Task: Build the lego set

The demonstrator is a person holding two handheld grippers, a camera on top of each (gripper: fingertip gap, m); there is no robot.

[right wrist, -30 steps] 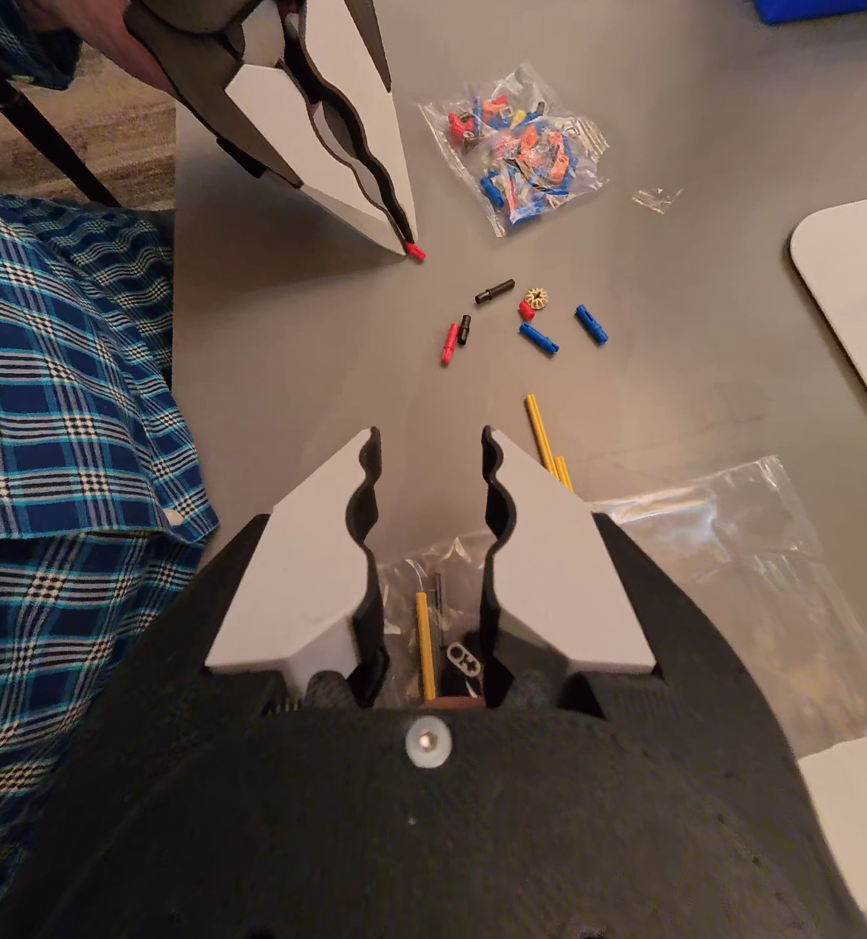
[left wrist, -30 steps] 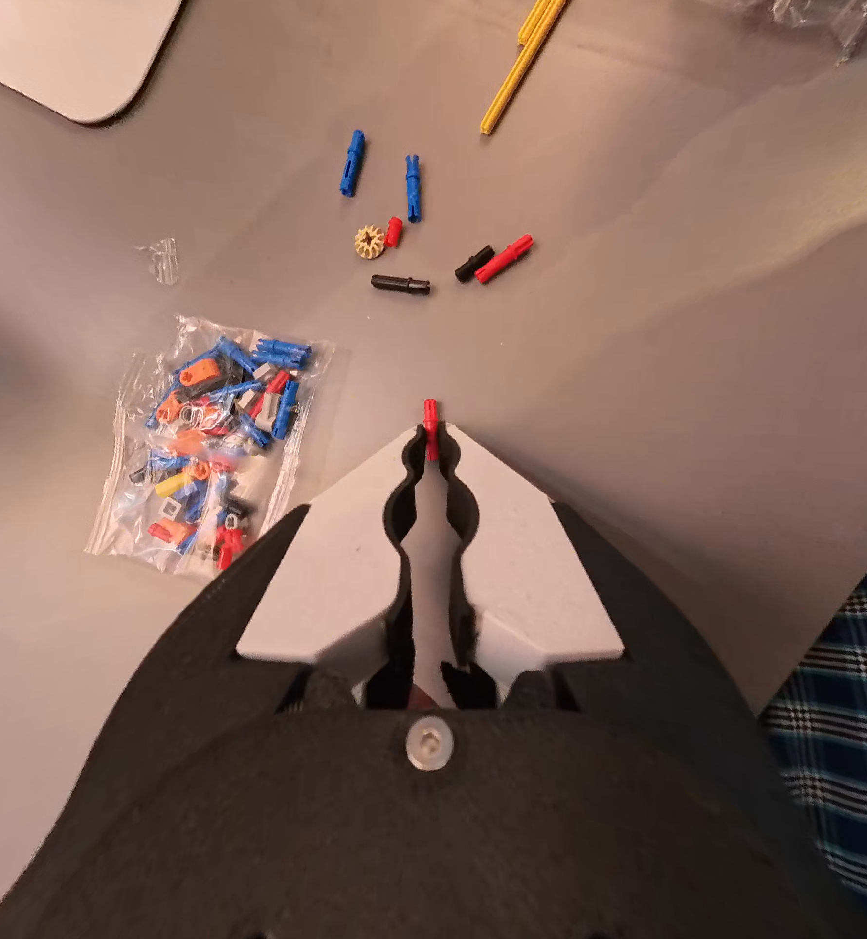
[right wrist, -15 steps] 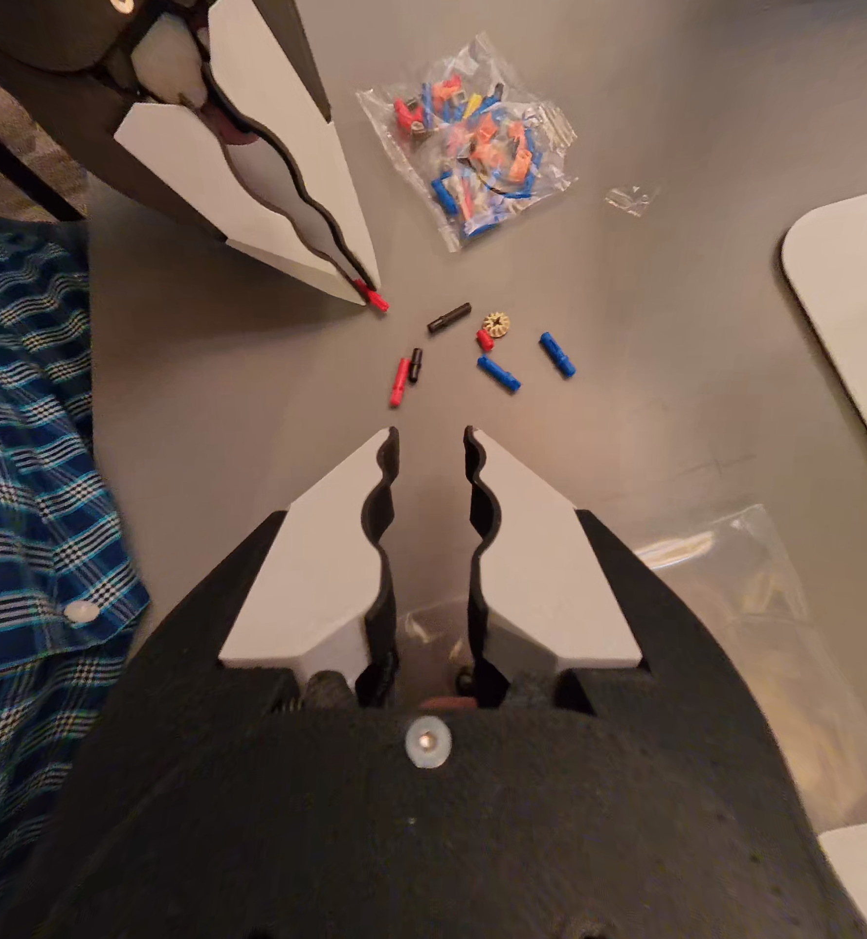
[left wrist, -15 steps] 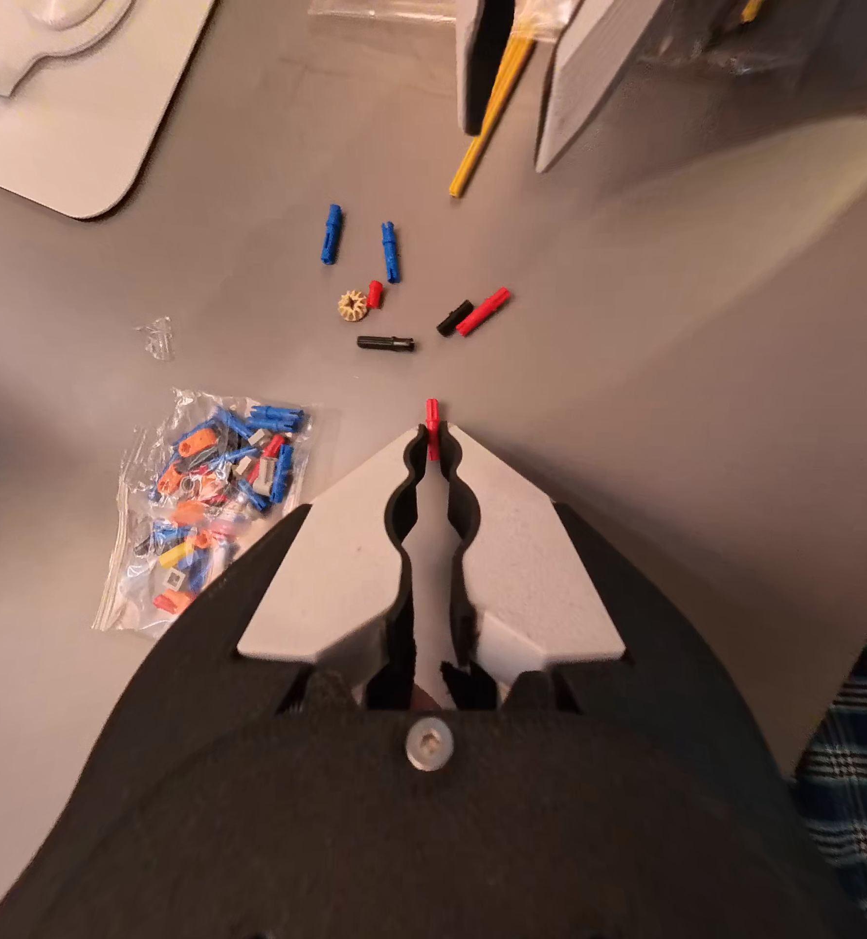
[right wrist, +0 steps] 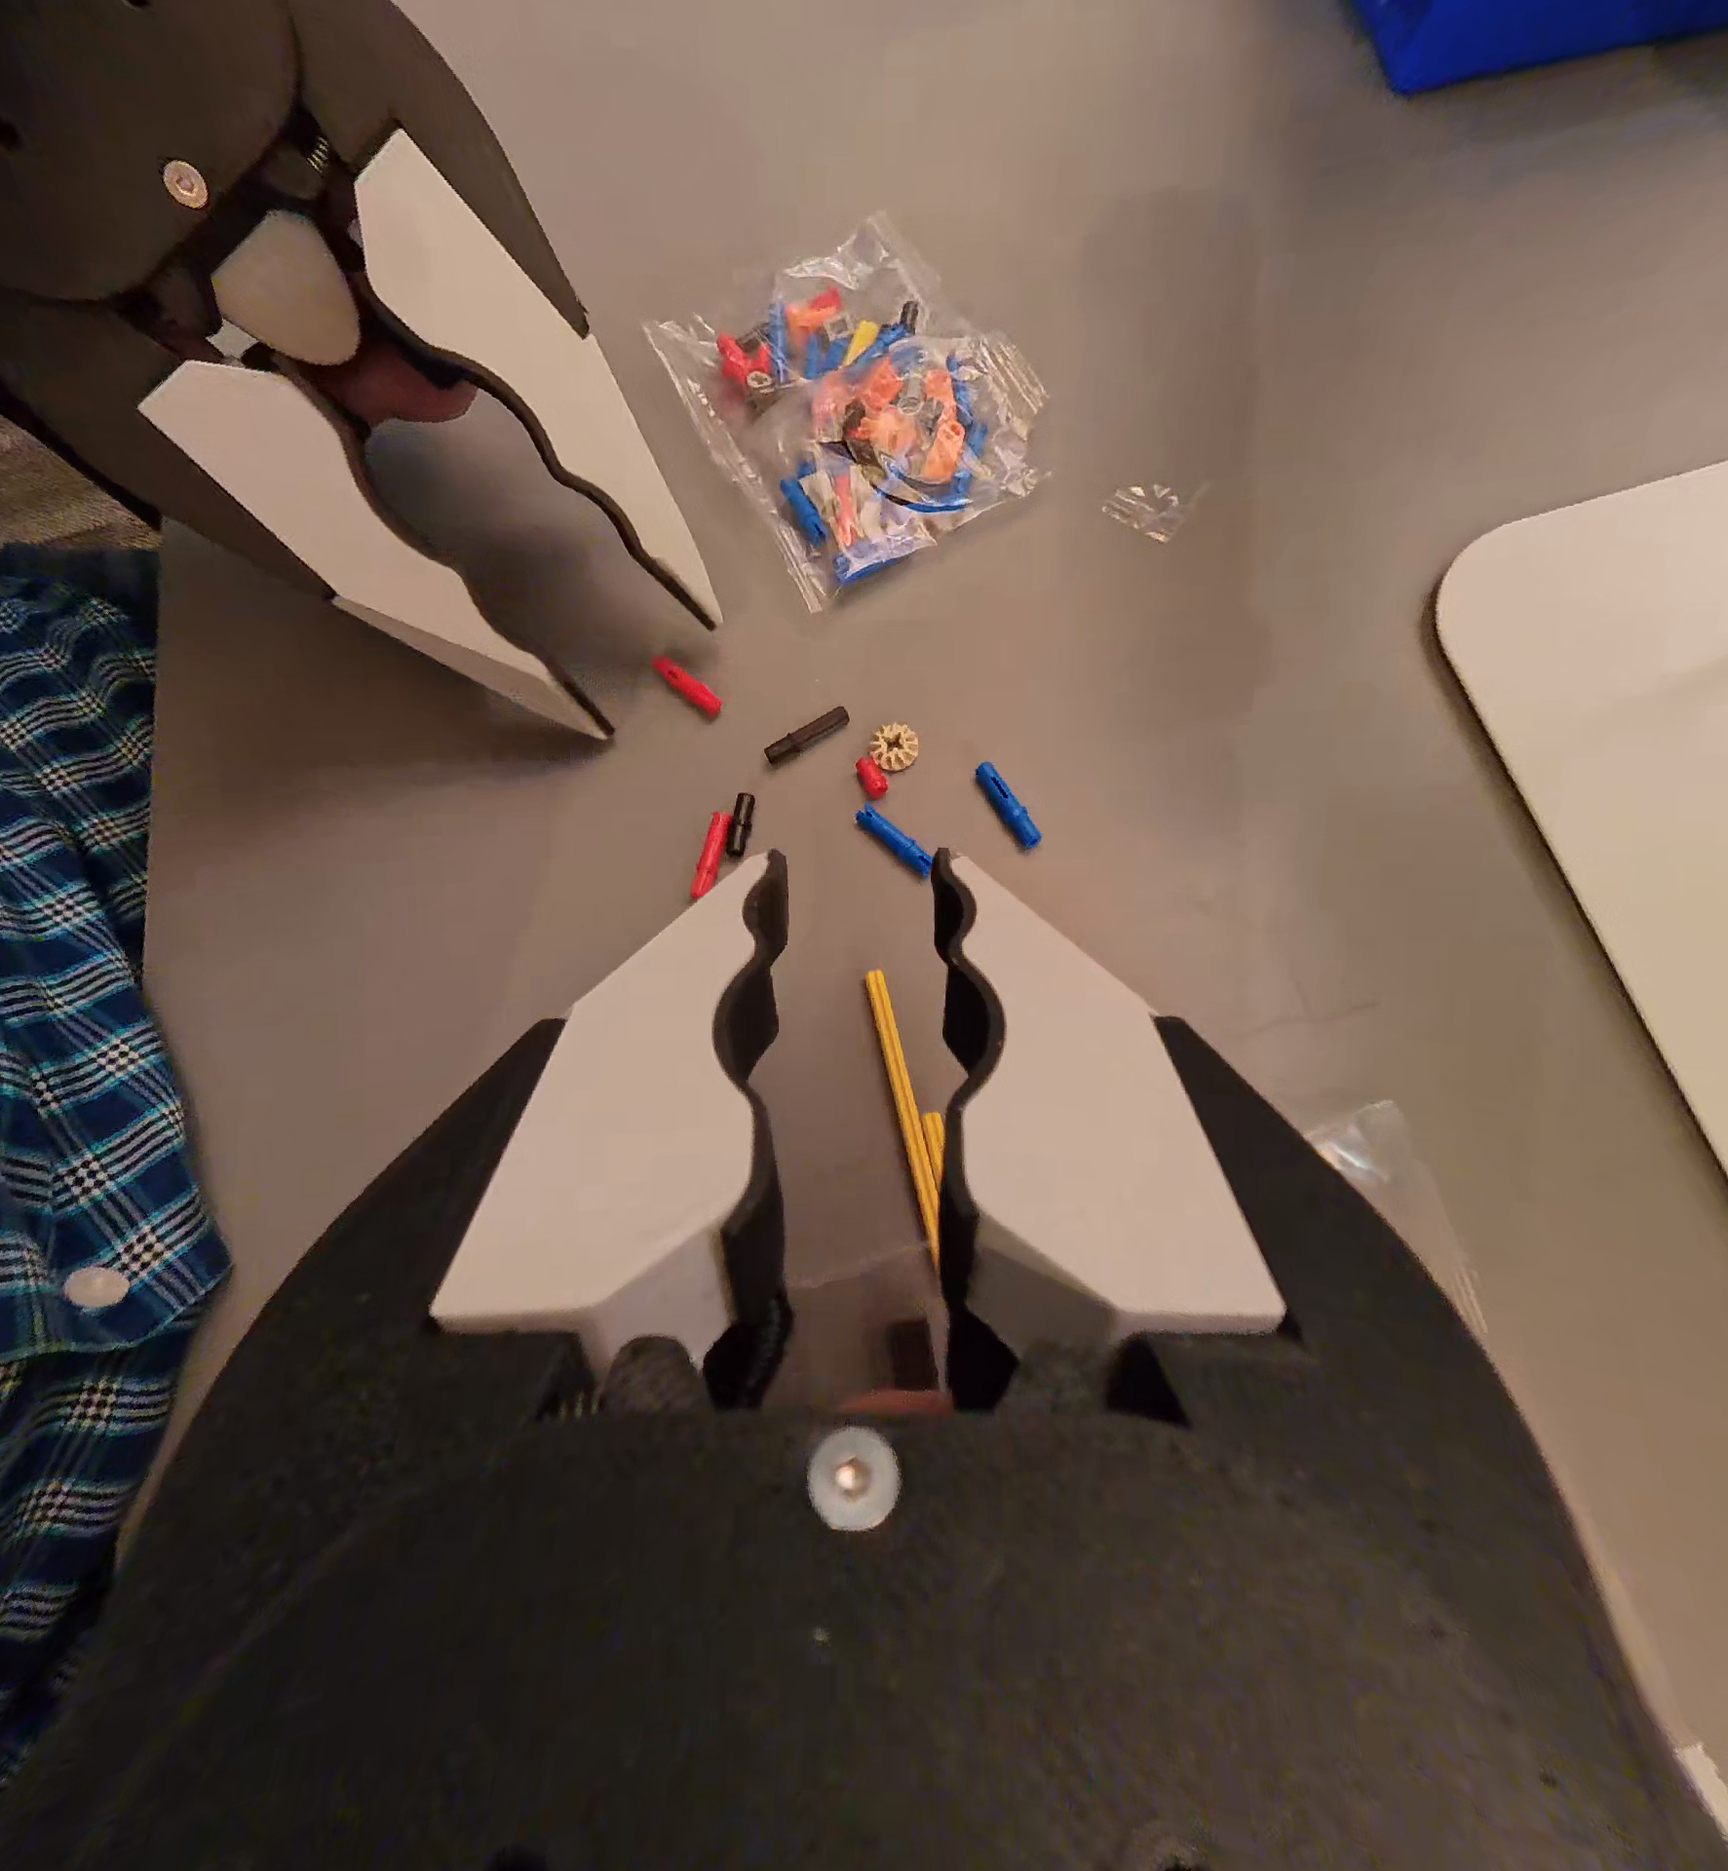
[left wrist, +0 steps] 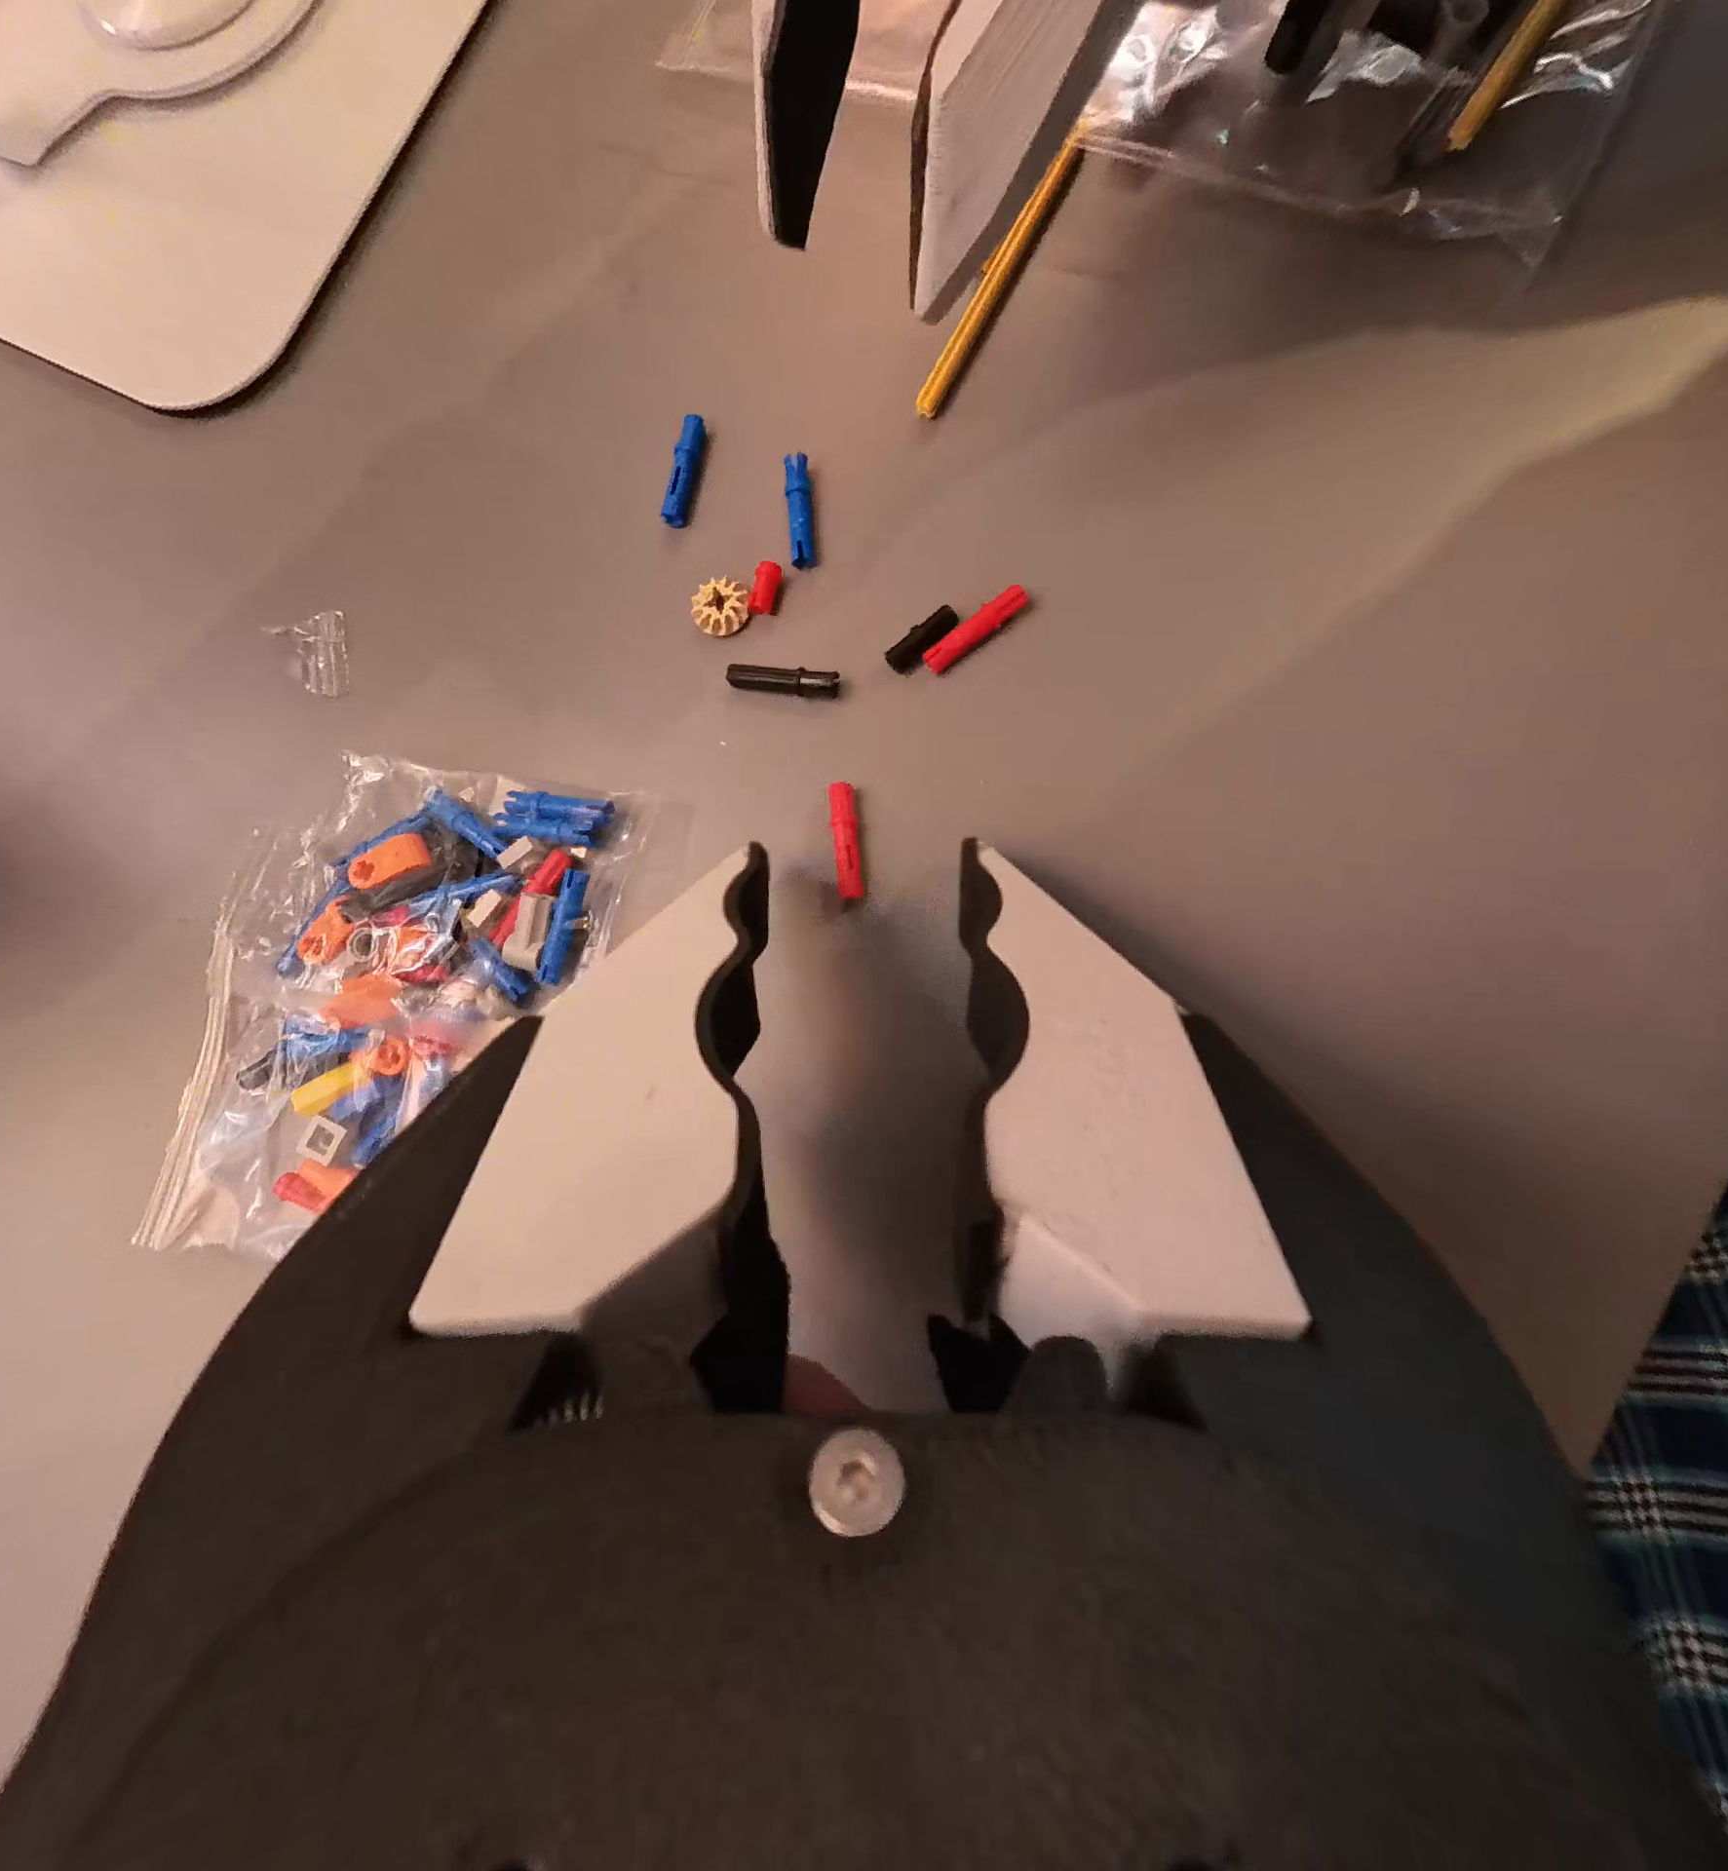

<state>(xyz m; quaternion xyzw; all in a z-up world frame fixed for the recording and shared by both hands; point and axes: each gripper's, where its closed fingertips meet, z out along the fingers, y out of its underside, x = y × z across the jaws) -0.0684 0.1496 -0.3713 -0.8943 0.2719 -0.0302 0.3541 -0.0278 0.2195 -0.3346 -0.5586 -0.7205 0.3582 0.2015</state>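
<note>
Barely begun: nothing joined yet. Left gripper (left wrist: 861, 861) and right gripper (right wrist: 857, 871) agape, gripping nothing. Red pin (left wrist: 845, 838) loose on table (left wrist: 1346, 709) among scattered pins; bag of parts (left wrist: 404, 982) mostly unsorted.

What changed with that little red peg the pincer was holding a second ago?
The left gripper opened and let go of the small red plastic pin, which now lies on the grey table between its fingertips. The right gripper moved closer to the loose pieces, open as before. The clear bag of parts stayed put.
</note>
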